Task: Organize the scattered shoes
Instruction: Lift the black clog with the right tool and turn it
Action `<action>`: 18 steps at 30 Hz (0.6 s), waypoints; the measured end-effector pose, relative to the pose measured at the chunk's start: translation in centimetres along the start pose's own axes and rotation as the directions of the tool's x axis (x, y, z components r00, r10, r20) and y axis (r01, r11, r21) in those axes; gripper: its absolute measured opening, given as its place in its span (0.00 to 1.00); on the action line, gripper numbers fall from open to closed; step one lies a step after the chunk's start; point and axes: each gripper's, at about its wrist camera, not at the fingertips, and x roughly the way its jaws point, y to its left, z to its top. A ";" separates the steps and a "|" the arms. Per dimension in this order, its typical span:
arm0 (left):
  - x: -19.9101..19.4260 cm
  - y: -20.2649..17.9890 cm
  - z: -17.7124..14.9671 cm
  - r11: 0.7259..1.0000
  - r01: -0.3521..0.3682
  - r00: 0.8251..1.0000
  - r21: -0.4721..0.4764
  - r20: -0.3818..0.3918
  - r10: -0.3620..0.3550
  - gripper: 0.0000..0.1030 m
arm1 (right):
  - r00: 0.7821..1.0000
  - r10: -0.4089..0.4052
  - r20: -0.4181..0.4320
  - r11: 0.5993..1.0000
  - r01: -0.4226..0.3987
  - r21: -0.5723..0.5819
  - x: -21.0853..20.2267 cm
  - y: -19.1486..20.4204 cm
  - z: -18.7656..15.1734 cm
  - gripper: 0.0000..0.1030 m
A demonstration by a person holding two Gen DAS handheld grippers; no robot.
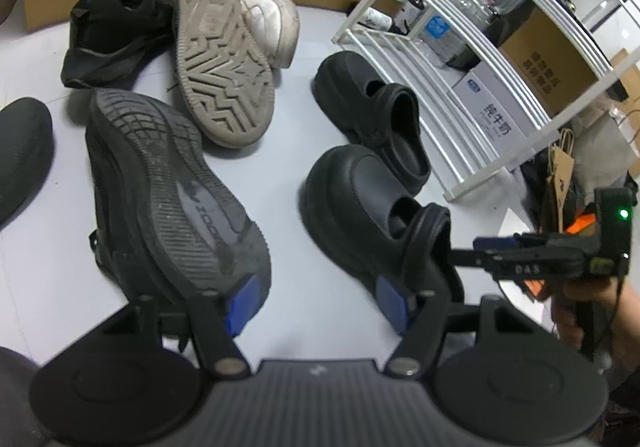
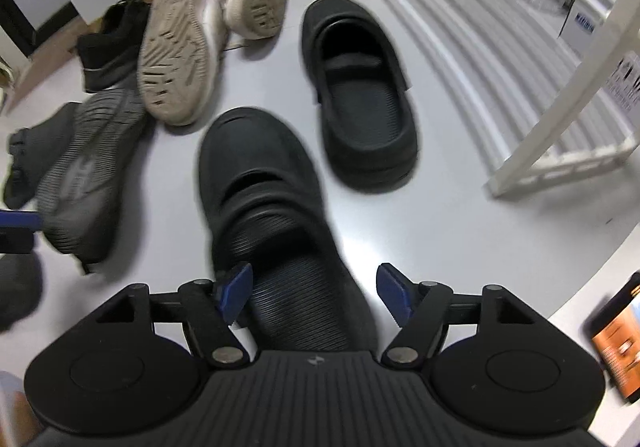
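Observation:
Two black clogs stand upright on the pale floor, the near clog (image 1: 360, 215) (image 2: 264, 183) and the far clog (image 1: 376, 107) (image 2: 360, 87). My right gripper (image 2: 316, 293) is open and straddles the near clog's heel; its left pad sits at the heel's edge and its right pad stands off it. My left gripper (image 1: 320, 303) is open over bare floor, between that heel and a black sneaker (image 1: 168, 183) (image 2: 80, 175) lying sole up. A beige-soled white sneaker (image 1: 222, 55) (image 2: 180, 47) lies on its side by its mate (image 1: 272, 15). Another black sneaker (image 1: 116, 31) is behind.
A white slatted shoe rack (image 1: 460, 87) (image 2: 520, 67) stands to the right of the clogs, with boxes and bags behind it. A dark shoe toe (image 1: 20, 155) shows at the far left. A wall with a brown base runs behind the shoes.

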 end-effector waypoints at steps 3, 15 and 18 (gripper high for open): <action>0.0 -0.1 0.0 1.000 0.005 1.000 -0.003 -0.001 -0.005 0.67 | 0.999 0.041 -0.020 0.999 -0.041 0.006 0.4 1.5 -0.1 0.82; 0.0 0.1 0.0 1.000 0.008 1.000 -0.015 -0.001 -0.008 0.68 | 0.998 -0.021 -0.064 0.992 0.013 -0.127 3.5 4.3 -1.0 0.69; 0.0 0.1 0.0 1.000 0.013 1.000 -0.022 0.000 -0.013 0.68 | 0.997 -0.052 -0.060 0.992 0.045 -0.114 3.2 3.1 -1.2 0.69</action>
